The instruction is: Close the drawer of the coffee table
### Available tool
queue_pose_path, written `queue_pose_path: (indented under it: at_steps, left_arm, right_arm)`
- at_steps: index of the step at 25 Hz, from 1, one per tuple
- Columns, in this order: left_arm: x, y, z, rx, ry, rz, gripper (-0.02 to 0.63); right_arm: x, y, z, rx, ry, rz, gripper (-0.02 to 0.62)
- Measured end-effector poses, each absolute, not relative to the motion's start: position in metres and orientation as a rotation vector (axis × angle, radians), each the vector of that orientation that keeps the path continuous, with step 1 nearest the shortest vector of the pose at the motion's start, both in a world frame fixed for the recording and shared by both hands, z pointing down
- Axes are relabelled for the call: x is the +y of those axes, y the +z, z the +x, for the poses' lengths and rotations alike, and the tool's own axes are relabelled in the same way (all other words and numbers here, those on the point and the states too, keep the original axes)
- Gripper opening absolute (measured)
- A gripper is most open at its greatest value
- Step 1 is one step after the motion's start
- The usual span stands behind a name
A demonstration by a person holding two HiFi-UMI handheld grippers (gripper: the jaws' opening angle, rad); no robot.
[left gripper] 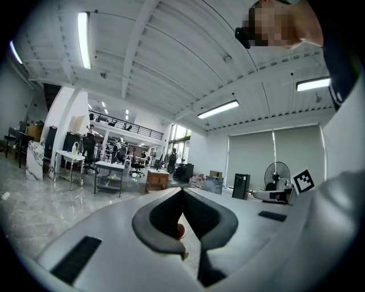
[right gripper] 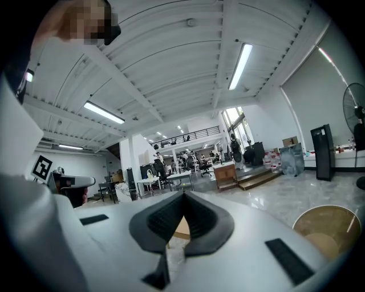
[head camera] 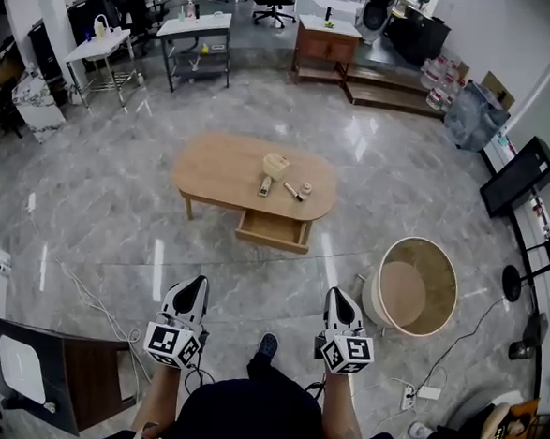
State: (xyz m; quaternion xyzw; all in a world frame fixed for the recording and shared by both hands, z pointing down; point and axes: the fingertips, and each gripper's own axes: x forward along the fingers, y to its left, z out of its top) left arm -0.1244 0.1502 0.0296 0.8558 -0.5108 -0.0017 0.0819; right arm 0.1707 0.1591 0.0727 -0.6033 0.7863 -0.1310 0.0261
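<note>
Nearest the camera, the person's two forearms reach forward side by side, each hand carrying one gripper held roughly level and pointing at the table ahead. The left gripper (head camera: pixel 197 284) has its jaws pressed together with nothing between them, as its own view shows; the right gripper (head camera: pixel 337 295) is the same, its dark pads meeting at the tips and empty. Each carries one black-and-white marker cube at its rear, two in all. One dark shoe (head camera: pixel 266 344) shows between them on the grey marble floor (head camera: pixel 96 220). To the right stands one round light-wood tub (head camera: pixel 433 262), with one white power strip (head camera: pixel 419 393) near it.

Further on, well apart from both grippers, sits the one oval light-wood coffee table (head camera: pixel 220 168). Its single wooden drawer (head camera: pixel 274 231) is pulled out on the near side, open and empty-looking. Four small things lie on the tabletop: a tan round container (head camera: pixel 277 163), a grey remote-like bar (head camera: pixel 265 186), a dark stick (head camera: pixel 294 192) and a small pale round piece (head camera: pixel 306 189).

Farthest back are two white-topped metal work tables (head camera: pixel 197 24) and one brown wooden cabinet (head camera: pixel 327 45)
</note>
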Motion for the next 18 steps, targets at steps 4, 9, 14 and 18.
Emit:
queue_pose_path:
  at_steps: [4, 9, 14, 18]
  left_arm:
    - [0.121, 0.026, -0.103, -1.556, -0.012, 2.548, 0.025]
    - [0.097, 0.019, -0.084, -1.574, 0.007, 2.554, 0.025]
    - [0.083, 0.013, -0.076, -1.583, 0.02, 2.565, 0.025]
    - [0.069, 0.011, -0.067, -1.595, 0.005, 2.563, 0.025]
  right_arm:
    - [0.13, 0.073, 0.19, 2.454, -0.409, -1.841, 0.026]
    - [0.101, 0.067, 0.207, 2.457, -0.387, -1.808, 0.026]
    - [0.083, 0.065, 0.214, 2.446, -0.392, -1.79, 0.026]
    - [0.075, 0.067, 0.22, 2.462, -0.39, -1.788, 0.026]
